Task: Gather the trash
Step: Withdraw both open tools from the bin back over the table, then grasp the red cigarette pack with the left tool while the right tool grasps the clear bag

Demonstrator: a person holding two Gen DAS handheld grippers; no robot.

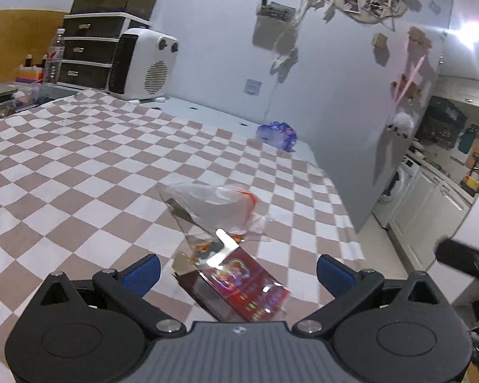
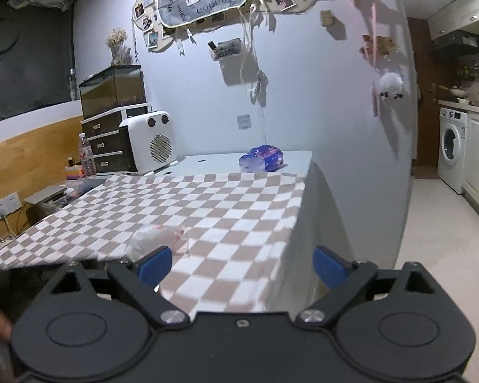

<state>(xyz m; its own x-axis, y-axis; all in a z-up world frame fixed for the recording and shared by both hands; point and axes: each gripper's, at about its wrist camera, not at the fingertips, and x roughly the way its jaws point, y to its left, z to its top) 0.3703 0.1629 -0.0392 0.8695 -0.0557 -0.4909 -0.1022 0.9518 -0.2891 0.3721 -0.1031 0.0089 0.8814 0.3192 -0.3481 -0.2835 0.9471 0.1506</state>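
Left tool [image 1: 238,269] spread above red packet [image 1: 239,287]; right tool [image 2: 241,266] spread, empty, over checkered cloth [image 2: 207,204].

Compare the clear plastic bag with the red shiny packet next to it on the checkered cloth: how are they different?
The clear plastic bag is see-through and crumpled, standing up in a loose cone; the red shiny packet is opaque, printed and lies flat. The bag is farther from the left gripper; the packet lies between its open jaws, untouched. Both rest on the checkered cloth, touching or overlapping.

Wrapper [image 1: 239,290] before plastic bag [image 1: 214,207] on checkered cloth [image 1: 79,175]
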